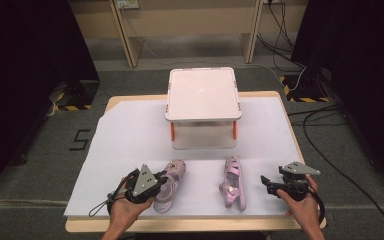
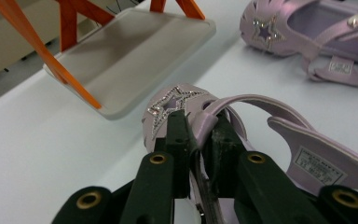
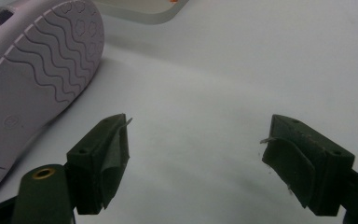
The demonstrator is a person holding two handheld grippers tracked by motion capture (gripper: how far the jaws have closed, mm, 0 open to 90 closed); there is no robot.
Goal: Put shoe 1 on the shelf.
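Two lilac child's sandals lie on the white sheet near the front edge. The left sandal has a star cut-out on its toe. My left gripper is shut on this sandal's side wall, just behind the toe, with the strap looping past the jaws. The right sandal lies tipped on its side, and its wavy sole faces my right gripper. My right gripper rests a short way to the right of it, jaws wide open with nothing between them.
A white two-tier stand with orange legs sits at the middle back of the table; its lower shelf is just beyond the held sandal. The white sheet covers most of the wooden table. Cables run across the floor at the right.
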